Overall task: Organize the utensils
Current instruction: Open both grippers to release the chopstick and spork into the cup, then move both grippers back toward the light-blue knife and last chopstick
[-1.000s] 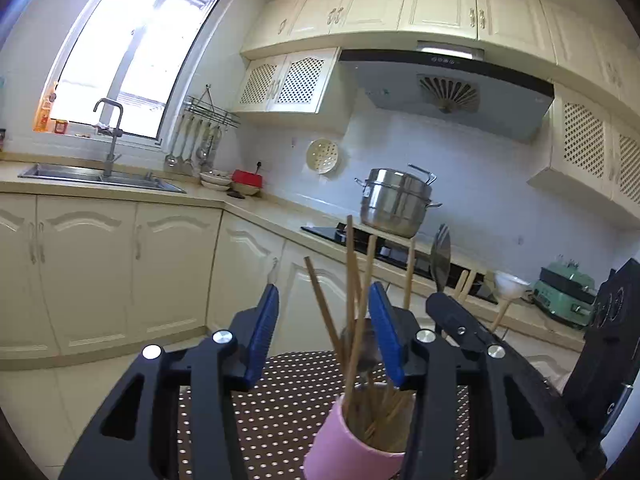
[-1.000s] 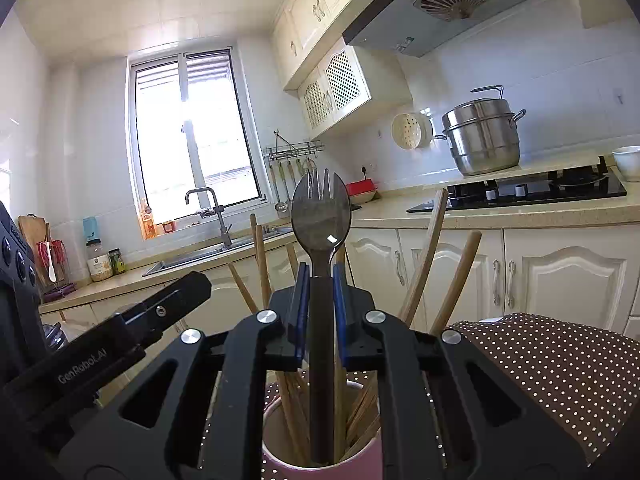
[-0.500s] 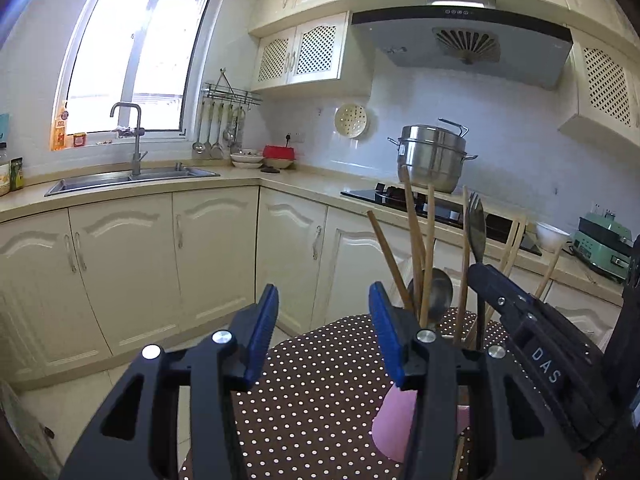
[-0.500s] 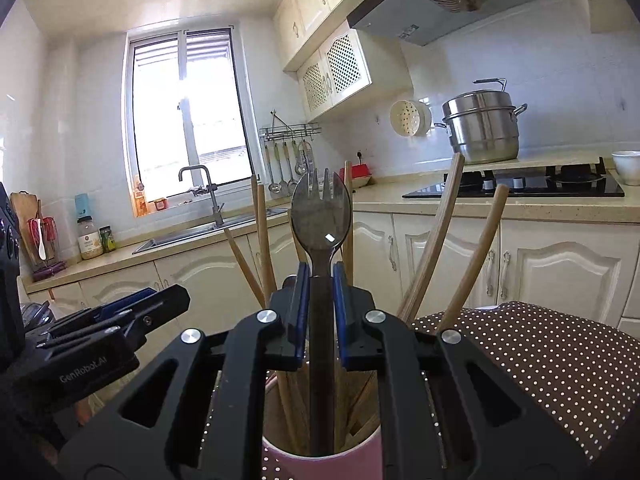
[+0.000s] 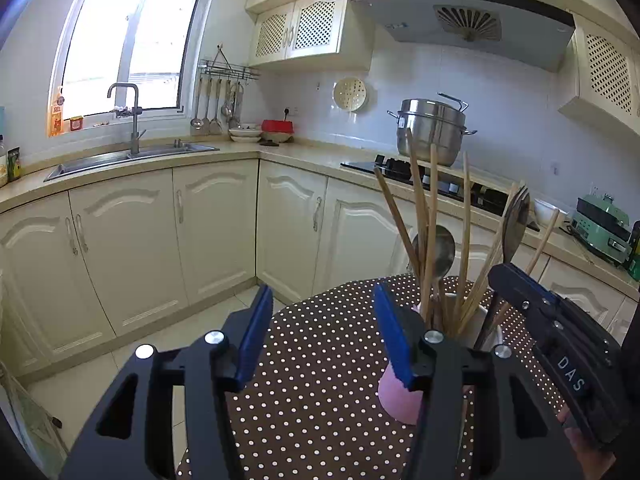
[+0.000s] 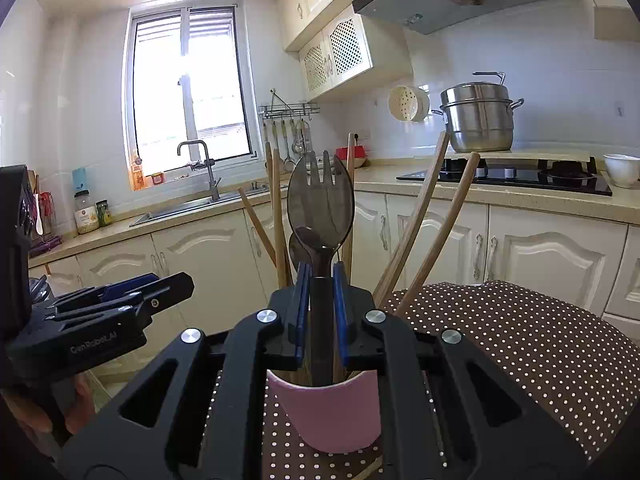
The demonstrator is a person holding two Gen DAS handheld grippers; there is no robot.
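In the left wrist view, the left gripper (image 5: pixel 322 330) has its jaws wide and they are opening; only the dotted tabletop (image 5: pixel 320 380) lies between them. The pink cup (image 5: pixel 398 398) stands just right of the right jaw, partly hidden behind it, near the far edge of the tabletop. Wooden chopsticks (image 5: pixel 430 220) and a metal spoon (image 5: pixel 440 248) stand up in it. At the right, the right gripper (image 5: pixel 516 280) comes in from the side and holds a dark spork (image 5: pixel 516 224) upright over the cup.

The right wrist view shows what the first does not: the jaws of the right gripper (image 6: pixel 322 312) are narrow and clamp the handle of the spork (image 6: pixel 320 208), whose lower end goes down into the pink cup (image 6: pixel 328 416). The chopsticks (image 6: pixel 424 224) lean to both sides. The left gripper (image 6: pixel 120 300) is at the left, apart from the cup.

The tabletop (image 6: pixel 520 344) has a brown cloth with white dots. Behind are cream cabinets, a sink (image 5: pixel 132 156) under the window, and a steel pot (image 6: pixel 478 116) on the stove.
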